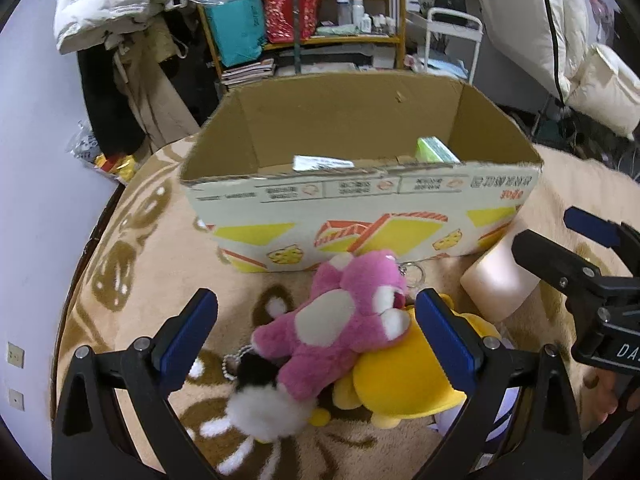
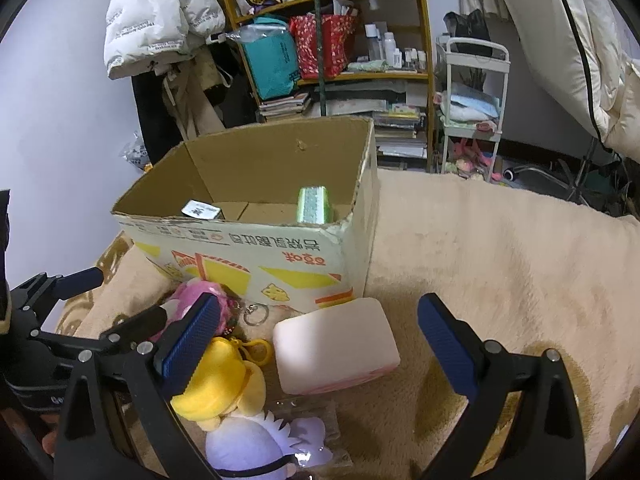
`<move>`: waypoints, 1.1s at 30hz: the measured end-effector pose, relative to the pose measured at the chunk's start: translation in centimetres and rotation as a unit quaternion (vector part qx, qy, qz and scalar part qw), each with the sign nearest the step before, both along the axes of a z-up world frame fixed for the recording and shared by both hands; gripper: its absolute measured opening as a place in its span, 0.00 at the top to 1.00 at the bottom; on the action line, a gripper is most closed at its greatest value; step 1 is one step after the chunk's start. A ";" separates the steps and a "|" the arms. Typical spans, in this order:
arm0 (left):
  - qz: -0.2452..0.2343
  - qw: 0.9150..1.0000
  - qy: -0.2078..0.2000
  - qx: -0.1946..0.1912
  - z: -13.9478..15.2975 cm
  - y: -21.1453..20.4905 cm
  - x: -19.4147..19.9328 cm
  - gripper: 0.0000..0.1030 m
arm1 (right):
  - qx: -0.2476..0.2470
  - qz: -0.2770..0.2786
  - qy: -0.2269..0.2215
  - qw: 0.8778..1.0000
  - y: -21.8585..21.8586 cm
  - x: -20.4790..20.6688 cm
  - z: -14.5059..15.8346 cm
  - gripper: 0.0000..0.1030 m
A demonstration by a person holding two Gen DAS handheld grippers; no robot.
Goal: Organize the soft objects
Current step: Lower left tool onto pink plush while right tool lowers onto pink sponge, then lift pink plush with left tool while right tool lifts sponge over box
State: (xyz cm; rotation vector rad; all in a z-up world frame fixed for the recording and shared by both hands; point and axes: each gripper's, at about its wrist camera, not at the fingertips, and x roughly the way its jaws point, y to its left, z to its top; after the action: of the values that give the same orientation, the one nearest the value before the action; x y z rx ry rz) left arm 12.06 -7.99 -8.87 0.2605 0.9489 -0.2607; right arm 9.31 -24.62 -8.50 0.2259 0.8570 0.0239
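My left gripper hangs wide open and empty over the pink bear, which lies on the blanket just before the cardboard box, leaning on the yellow toy. The bear looks light and squashy, so I judge a pinch across its plump belly holds best; the key ring would slip. My right gripper is also spread wide, holding nothing, above the pink foam block, soft enough to squeeze across its short sides.
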 end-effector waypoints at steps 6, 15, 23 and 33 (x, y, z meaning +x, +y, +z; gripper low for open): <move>-0.021 0.999 0.010 0.026 -1.6 -1.8 0.1 0.05 | 0.003 -0.003 0.029 1.000 -0.2 1.0 -1.4 0.00; -0.020 0.998 0.037 0.037 -3.3 -2.1 0.8 0.05 | 0.016 -0.006 0.072 0.997 -0.7 2.0 -3.5 0.00; 0.001 0.997 0.071 0.012 -4.7 -1.2 2.1 0.07 | 0.027 -0.006 0.102 0.994 -1.0 2.4 -5.0 0.00; -0.001 0.997 0.082 -0.006 -5.2 -1.1 1.9 0.21 | 0.028 -0.006 0.120 0.992 -1.4 2.8 -5.9 0.04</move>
State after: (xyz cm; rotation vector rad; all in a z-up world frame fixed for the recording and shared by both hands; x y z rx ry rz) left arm 13.99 -9.07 -14.05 0.2318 1.1082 -0.2922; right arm 12.13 -25.98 -14.36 0.2897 1.0944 0.0090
